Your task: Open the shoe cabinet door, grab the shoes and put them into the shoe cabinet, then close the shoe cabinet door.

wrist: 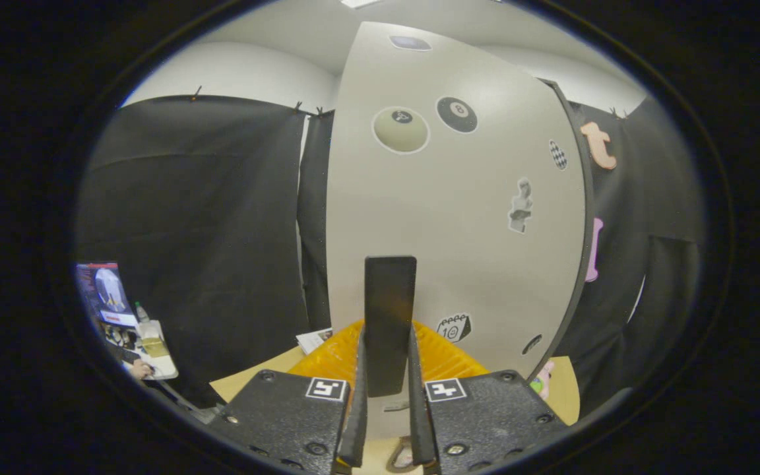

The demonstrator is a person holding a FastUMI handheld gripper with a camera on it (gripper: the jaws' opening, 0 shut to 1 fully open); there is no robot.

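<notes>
The shoe cabinet door (459, 251) is a pale grey panel with several stickers, and it stands close in front of me. Its dark upright handle (390, 310) sits between my fingers. My gripper (388, 376) is shut on that handle, one finger pressing on each side. The door's dark right edge (578, 264) shows its thickness. I cannot make out the inside of the cabinet.
An orange ribbed surface (449, 359) lies low behind the handle, on a light wooden top (258, 376). Black cloth walls hang to the left and right. At the far left are a screen (106, 290), a bottle (141, 311) and a person's hand (139, 369).
</notes>
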